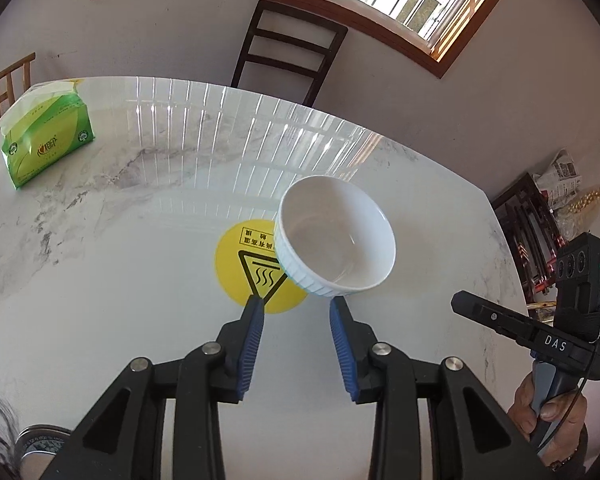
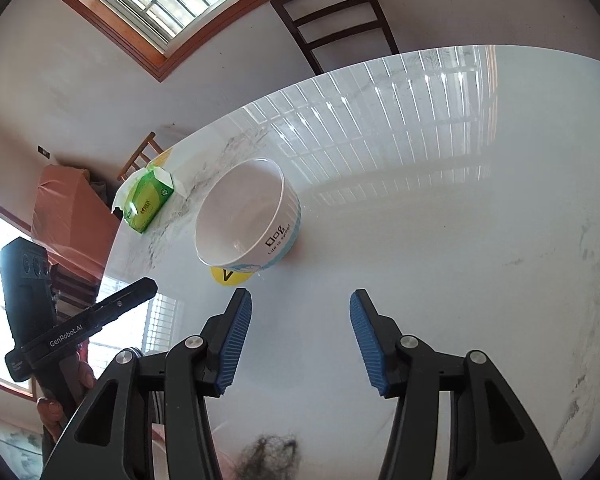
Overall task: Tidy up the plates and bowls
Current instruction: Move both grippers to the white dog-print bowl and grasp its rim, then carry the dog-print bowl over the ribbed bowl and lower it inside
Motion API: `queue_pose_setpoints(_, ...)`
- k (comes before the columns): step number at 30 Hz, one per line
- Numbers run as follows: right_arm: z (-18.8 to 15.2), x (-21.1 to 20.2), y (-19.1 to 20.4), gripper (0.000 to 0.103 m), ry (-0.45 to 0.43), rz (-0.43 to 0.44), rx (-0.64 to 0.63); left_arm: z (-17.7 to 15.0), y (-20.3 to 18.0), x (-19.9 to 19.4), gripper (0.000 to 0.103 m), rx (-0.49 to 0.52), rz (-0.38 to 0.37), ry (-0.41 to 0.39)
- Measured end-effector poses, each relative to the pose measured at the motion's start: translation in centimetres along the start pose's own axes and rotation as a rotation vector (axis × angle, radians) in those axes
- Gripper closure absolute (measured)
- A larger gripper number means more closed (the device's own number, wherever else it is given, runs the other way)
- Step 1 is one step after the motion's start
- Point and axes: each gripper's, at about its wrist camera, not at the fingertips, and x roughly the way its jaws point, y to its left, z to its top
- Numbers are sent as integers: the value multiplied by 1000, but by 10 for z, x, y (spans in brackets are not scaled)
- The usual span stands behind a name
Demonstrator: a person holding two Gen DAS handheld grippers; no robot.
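Tissues sit at ten o'clock, green pack, brand unreadable. Left gripper spread, empty, just short of the bowl on the yellow heat sticker. Right gripper spread too, empty. Probably the approach: next, straddle the rim. Bowl reads "Life is sweet".

Both tongs, left and right, have black angular arms, silver round screws and ribbed blue pads. One handle reads "DAS", the other "GenRobot.AI". A thin black cable runs along the right handle.

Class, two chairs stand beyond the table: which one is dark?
The ladder-back chair under the window is dark brown; the other chair, behind the tissue pack, is pale wood.
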Motion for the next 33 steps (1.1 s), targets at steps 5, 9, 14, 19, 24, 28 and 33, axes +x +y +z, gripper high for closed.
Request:
queue_pose_setpoints(5, 20, 17, 6, 53, 2, 18, 15, 14, -14, 16, 58, 33, 26, -8)
queue_pose_setpoints(9, 30, 29, 11, 53, 6, 21, 18, 21, -12, 33, 58, 25, 39, 21)
queue_pose_setpoints(14, 37, 43, 14, 53, 15, -8, 16, 28, -3, 48, 58, -25, 29, 38)
queue_pose_setpoints(19, 42, 55, 11, 55, 26, -9, 34, 32, -2, 60, 58, -34, 46, 43)
queue_pose_setpoints(24, 41, 72, 8, 64, 68, -43, 42, 33, -1, 76, 58, -38, 75, 57)
queue_pose_setpoints(28, 38, 80, 6, 87, 88, -39, 44, 29, -7, 88, 84, -13, 147, 72)
queue_pose_setpoints(33, 35, 74, 0, 88, 103, -8, 84, 25, -5, 81, 89, -36, 168, 70)
